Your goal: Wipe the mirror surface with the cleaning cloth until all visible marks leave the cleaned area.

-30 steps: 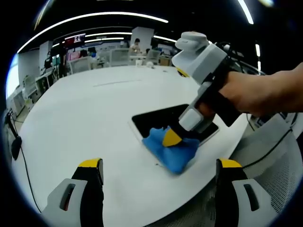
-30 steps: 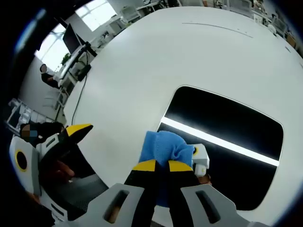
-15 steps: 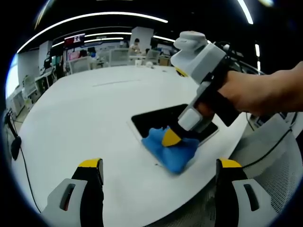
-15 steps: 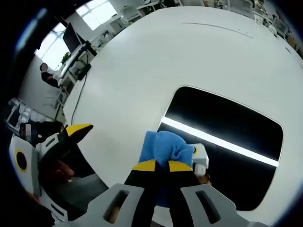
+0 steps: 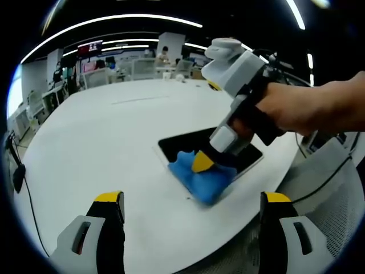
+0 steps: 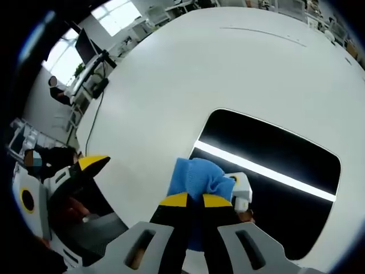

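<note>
Left gripper view shows your right claw (image 5: 203,164) angled steeply down, clamped on the blue cloth (image 5: 199,176) at the mirror's (image 5: 188,142) near corner. Your left claw (image 5: 191,220) hovers above the white table (image 5: 102,137), jaws wide apart.

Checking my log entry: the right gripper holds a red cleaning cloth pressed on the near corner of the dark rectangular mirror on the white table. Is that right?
Not quite: the cleaning cloth is blue, not red, as the right gripper view shows. The rest holds: the right gripper has it pinched on the near corner of the dark rectangular mirror on the white table.
</note>
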Demonstrator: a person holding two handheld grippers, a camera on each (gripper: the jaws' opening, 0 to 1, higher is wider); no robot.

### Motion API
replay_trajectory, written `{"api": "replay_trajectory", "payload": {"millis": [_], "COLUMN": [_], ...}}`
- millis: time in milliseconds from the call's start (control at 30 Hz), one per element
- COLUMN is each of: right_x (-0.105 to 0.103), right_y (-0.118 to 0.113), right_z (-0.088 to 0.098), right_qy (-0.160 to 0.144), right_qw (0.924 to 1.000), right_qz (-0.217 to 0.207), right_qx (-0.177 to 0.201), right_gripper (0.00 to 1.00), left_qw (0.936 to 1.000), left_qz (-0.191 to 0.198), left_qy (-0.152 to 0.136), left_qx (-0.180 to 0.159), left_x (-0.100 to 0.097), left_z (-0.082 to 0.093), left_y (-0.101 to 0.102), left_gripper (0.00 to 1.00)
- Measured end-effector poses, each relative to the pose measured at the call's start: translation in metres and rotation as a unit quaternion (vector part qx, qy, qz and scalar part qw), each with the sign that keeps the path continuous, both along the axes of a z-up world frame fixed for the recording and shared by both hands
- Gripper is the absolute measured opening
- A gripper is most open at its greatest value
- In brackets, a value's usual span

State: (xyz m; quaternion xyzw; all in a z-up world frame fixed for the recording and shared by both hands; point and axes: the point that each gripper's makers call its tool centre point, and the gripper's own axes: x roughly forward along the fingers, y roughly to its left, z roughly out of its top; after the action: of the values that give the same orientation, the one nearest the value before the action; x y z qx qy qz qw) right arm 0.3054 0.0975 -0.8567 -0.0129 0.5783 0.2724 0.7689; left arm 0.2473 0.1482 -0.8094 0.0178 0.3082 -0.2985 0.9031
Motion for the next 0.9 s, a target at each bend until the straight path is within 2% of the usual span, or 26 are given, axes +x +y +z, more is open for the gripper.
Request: {"api": "replay_trajectory", "payload": {"millis": [900], "right_x": [0.041], "right_y": [0.002], "right_z": [-0.001], "right_qy": [-0.012], "right_qw": [0.9999], "right_qz": [0.002], "right_qx": [-0.012], "right_gripper": [0.01], "left_qw": [0.9999], "left_qz": [0.009], "left_qy": [0.002], "left_qx": [-0.007], "left_x": [0.001], "left_z": [0.0], "left_y": [0.002], "left_gripper": [0.99]}}
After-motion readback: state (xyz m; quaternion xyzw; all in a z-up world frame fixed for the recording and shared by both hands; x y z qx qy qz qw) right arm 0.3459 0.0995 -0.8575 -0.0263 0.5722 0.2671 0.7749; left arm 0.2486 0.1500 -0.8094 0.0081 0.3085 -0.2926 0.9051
